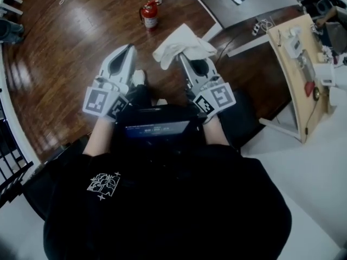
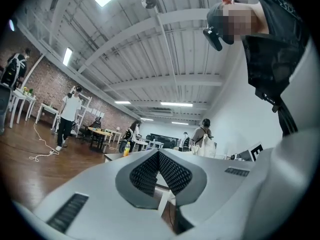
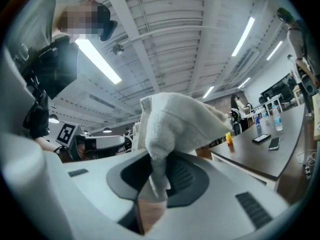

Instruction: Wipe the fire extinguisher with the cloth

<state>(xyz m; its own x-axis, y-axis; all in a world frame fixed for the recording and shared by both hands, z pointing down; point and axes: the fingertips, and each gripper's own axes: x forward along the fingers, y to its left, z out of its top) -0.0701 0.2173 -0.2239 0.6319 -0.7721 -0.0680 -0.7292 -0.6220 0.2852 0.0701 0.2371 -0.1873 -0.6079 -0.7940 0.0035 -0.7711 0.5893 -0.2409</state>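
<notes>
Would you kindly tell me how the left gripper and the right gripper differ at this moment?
The left gripper is shut on nothing, its jaws meeting at the tip; the right gripper is shut on the white cloth. In the head view the left gripper's tip is bare, while the cloth drapes over the right gripper's tip. Both point forward, short of the fire extinguisher standing on the wooden floor.

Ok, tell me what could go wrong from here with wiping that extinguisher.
1. The cloth is pinched only by a narrow fold in the right hand-held gripper, with most of it bunched loose above, so rubbing could pull it free.
2. The fire extinguisher stands unsupported on the wooden floor. The left hand-held gripper is shut, empty and away from it, so a sideways wipe may tip it.
</notes>
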